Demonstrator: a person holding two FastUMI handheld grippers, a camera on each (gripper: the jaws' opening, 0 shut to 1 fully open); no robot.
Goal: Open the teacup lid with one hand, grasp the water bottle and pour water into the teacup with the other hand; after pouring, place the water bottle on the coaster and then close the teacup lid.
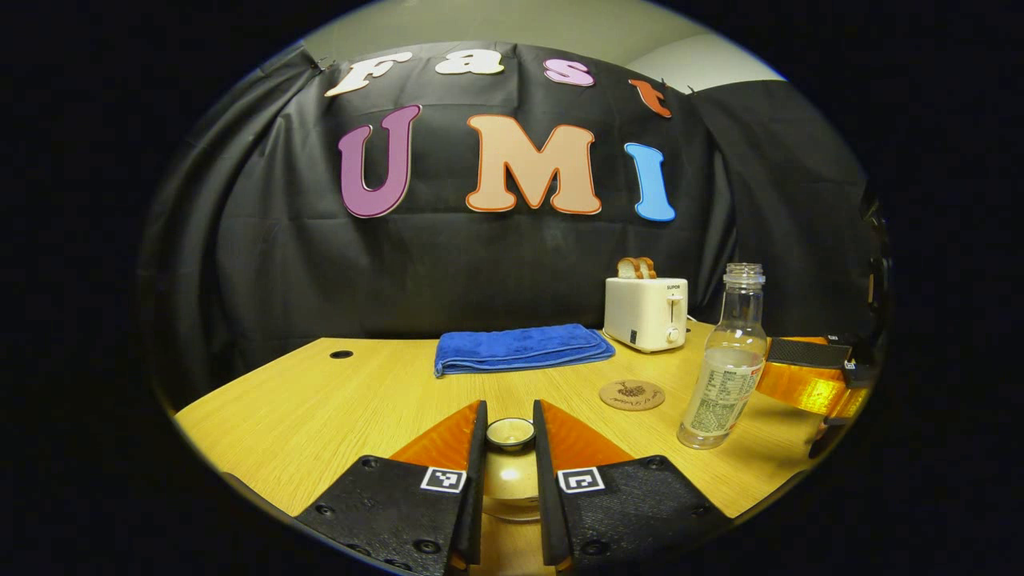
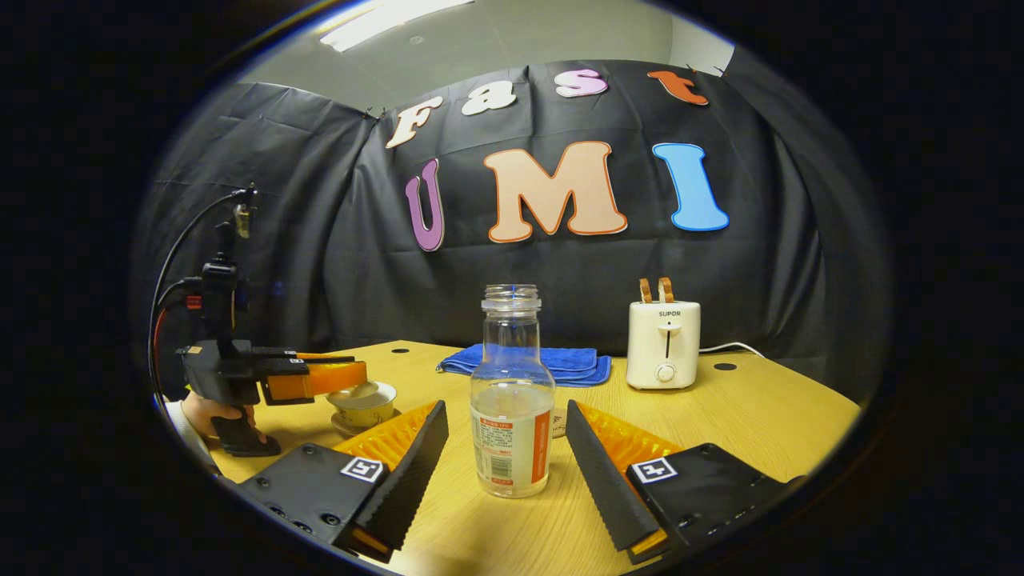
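A pale teacup (image 2: 366, 408) stands on a saucer at the table's left. Its lid (image 1: 510, 480) lies between my left gripper's (image 1: 510, 408) fingers, which press the lid's round knob (image 1: 510, 433) from both sides. In the right gripper view that left gripper (image 2: 320, 376) hovers level over the cup, and the lid still seems to sit on it. The clear, uncapped water bottle (image 2: 512, 400), partly filled, stands upright between my right gripper's (image 2: 506, 410) open fingers, which do not touch it. The round brown coaster (image 1: 632, 394) lies left of the bottle (image 1: 724, 376).
A folded blue towel (image 1: 520, 348) and a white toaster (image 1: 646, 312) holding toast stand at the back of the wooden table (image 1: 320, 408). A hand (image 2: 216, 416) holds the left gripper's handle at the table's left edge. Cable holes sit near the back corners.
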